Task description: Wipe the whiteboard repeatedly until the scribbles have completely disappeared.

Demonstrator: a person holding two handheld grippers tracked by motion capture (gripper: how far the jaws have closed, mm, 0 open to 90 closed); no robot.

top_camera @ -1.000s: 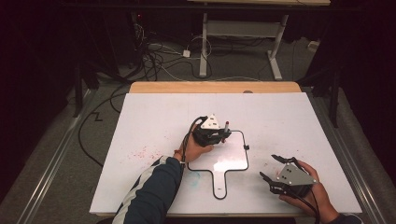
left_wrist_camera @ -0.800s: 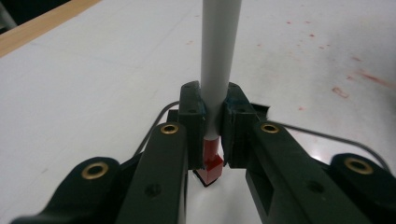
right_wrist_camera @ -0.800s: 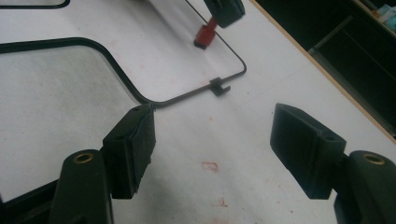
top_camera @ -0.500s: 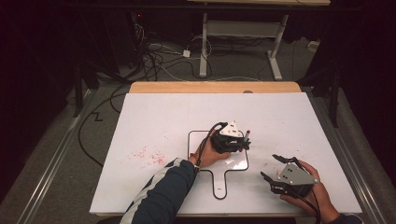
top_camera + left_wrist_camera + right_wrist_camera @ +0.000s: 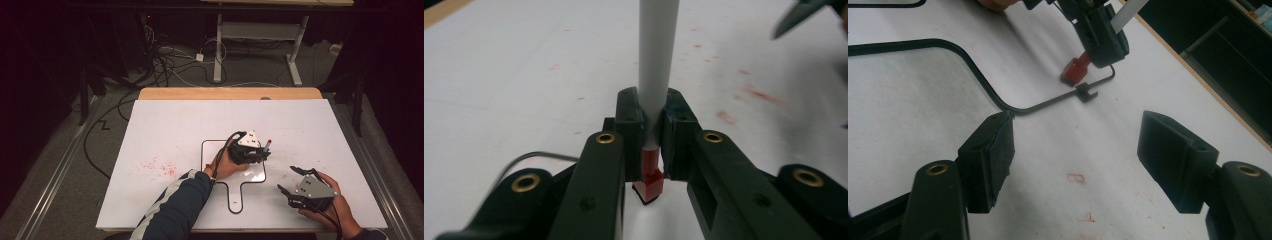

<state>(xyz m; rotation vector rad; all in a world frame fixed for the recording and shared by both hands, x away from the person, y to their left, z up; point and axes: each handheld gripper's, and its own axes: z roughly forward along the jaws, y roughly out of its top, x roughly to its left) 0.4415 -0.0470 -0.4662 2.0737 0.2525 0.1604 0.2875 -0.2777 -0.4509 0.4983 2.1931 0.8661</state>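
Left gripper (image 5: pixel 262 151), clamped on the marker (image 5: pixel 655 75), has slid right across the small whiteboard (image 5: pixel 210 150) to its right edge; right gripper (image 5: pixel 1075 145) waits beside it, jaws apart.

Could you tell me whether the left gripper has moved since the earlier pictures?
Yes: the left gripper, shut on a white marker, moved rightward across the black-outlined paddle-shaped board.

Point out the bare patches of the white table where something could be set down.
Free: the far strip of the white table by the wooden edge, and the left side beyond the red marks. Crowded: the black-outlined paddle shape, where the left gripper holds a marker, and the right gripper.
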